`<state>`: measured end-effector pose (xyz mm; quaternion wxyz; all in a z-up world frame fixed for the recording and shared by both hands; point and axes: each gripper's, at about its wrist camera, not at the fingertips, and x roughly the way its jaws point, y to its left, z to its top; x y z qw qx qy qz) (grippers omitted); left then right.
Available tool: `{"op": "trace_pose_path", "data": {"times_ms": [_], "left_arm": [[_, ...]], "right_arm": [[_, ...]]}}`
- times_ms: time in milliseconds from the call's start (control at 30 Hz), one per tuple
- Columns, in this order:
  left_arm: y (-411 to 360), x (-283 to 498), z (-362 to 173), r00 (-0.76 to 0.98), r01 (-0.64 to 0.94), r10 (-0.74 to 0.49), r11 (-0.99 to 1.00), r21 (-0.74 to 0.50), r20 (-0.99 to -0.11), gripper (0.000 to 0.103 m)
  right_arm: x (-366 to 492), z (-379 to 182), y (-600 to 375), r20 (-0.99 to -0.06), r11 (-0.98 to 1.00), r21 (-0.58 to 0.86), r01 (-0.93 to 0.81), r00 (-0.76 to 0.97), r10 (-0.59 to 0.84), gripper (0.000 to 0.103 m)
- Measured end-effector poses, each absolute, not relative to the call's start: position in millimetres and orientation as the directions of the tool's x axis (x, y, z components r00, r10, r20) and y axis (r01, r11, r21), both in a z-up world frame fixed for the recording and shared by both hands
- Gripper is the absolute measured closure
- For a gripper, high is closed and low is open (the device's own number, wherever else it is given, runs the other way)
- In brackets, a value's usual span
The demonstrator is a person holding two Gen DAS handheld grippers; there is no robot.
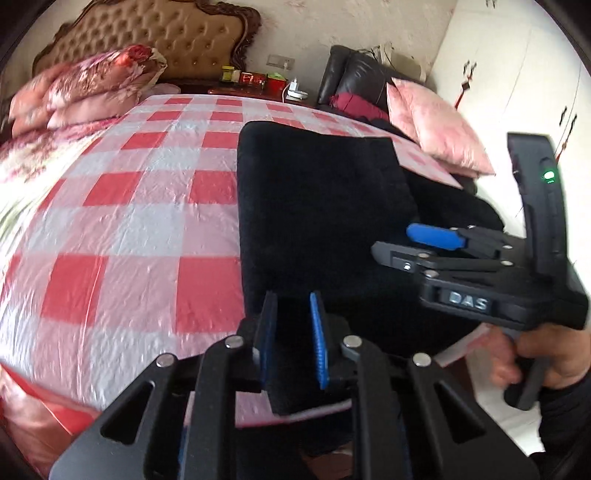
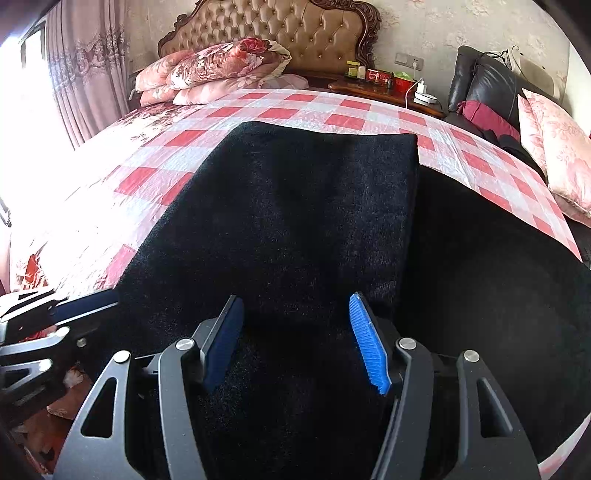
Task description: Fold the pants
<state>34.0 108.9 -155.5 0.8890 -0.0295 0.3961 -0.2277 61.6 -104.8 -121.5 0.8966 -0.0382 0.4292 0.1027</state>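
The black fleece pants (image 1: 321, 206) lie on the red-and-white checked bed cover (image 1: 129, 229), folded over with a top layer ending in a straight far edge; they also fill the right wrist view (image 2: 303, 229). My left gripper (image 1: 293, 339) sits at the pants' near left edge, its blue pads a small gap apart with black cloth between them. My right gripper (image 2: 295, 339) is open, low over the near part of the pants, nothing held. The right gripper also shows in the left wrist view (image 1: 424, 247), held by a hand over the pants' right side.
A tufted headboard (image 2: 280, 33) and folded floral quilts (image 2: 214, 70) stand at the bed's far end. A bedside table (image 2: 388, 86) holds small items. A black leather chair (image 2: 487, 88) and pink pillows (image 2: 557, 147) are at the right.
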Motion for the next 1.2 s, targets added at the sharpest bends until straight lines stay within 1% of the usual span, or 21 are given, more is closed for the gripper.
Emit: {"op": "trace_pose_path", "data": {"times_ms": [67, 167, 233, 267, 400, 500, 633, 733, 800, 833, 900, 967, 1000, 1067, 1100, 1167, 1200], "left_arm": [[106, 43, -151, 0.595, 0.389, -0.399, 0.903, -0.184, -0.697, 0.085], [104, 71, -143, 0.588, 0.417, -0.422, 0.889, -0.188, -0.69, 0.085], [96, 90, -142, 0.575, 0.438, -0.41, 0.885, -0.157, -0.708, 0.085], [89, 105, -143, 0.539, 0.47, -0.431, 0.867, -0.167, -0.723, 0.085], [72, 156, -144, 0.505, 0.486, -0.398, 0.864, -0.129, -0.766, 0.085], [67, 199, -140, 0.508, 0.46, -0.38, 0.878, -0.129, -0.773, 0.089], [57, 242, -130, 0.493, 0.449, -0.409, 0.876, -0.178, -0.768, 0.09], [53, 262, -128, 0.517, 0.391, -0.37, 0.904, -0.171, -0.772, 0.09], [61, 262, -125, 0.524, 0.354, -0.404, 0.904, -0.239, -0.75, 0.088], [69, 256, -120, 0.539, 0.336, -0.42, 0.902, -0.271, -0.73, 0.085], [96, 226, -111, 0.583, 0.307, -0.463, 0.886, -0.347, -0.668, 0.048], [119, 197, -115, 0.569, 0.276, -0.509, 0.858, -0.434, -0.645, 0.046], [137, 174, -124, 0.551, 0.247, -0.548, 0.828, -0.504, -0.63, 0.048], [162, 137, -137, 0.541, 0.202, -0.585, 0.788, -0.582, -0.604, 0.048], [175, 111, -147, 0.517, 0.181, -0.624, 0.749, -0.638, -0.586, 0.051], [186, 77, -159, 0.494, 0.157, -0.656, 0.713, -0.684, -0.571, 0.052], [187, 66, -165, 0.478, 0.139, -0.663, 0.705, -0.695, -0.577, 0.053]], "right_arm": [[61, -122, -105, -0.777, 0.976, 0.021, -0.217, 0.611, 0.152, 0.044], [61, -122, -104, -0.773, 0.976, 0.02, -0.215, 0.616, 0.151, 0.044], [60, -122, -105, -0.771, 0.977, 0.022, -0.212, 0.619, 0.152, 0.044], [60, -123, -105, -0.77, 0.977, 0.022, -0.213, 0.62, 0.152, 0.044], [57, -123, -106, -0.764, 0.977, 0.022, -0.214, 0.626, 0.154, 0.044], [56, -124, -106, -0.76, 0.977, 0.02, -0.213, 0.632, 0.153, 0.044], [55, -125, -107, -0.758, 0.977, 0.022, -0.21, 0.634, 0.153, 0.044], [55, -125, -107, -0.76, 0.978, 0.019, -0.21, 0.632, 0.15, 0.044], [56, -125, -107, -0.763, 0.978, 0.017, -0.21, 0.629, 0.149, 0.044], [56, -125, -107, -0.765, 0.977, 0.017, -0.211, 0.627, 0.149, 0.044], [57, -124, -107, -0.769, 0.977, 0.021, -0.212, 0.621, 0.151, 0.044], [57, -124, -106, -0.772, 0.977, 0.02, -0.212, 0.617, 0.15, 0.043], [57, -124, -106, -0.774, 0.977, 0.021, -0.211, 0.615, 0.149, 0.043], [61, -123, -106, -0.779, 0.977, 0.025, -0.21, 0.609, 0.15, 0.04], [62, -123, -105, -0.78, 0.977, 0.026, -0.212, 0.607, 0.152, 0.039], [62, -123, -103, -0.784, 0.976, 0.022, -0.215, 0.603, 0.15, 0.038], [62, -123, -102, -0.786, 0.976, 0.024, -0.215, 0.6, 0.151, 0.036]]}}
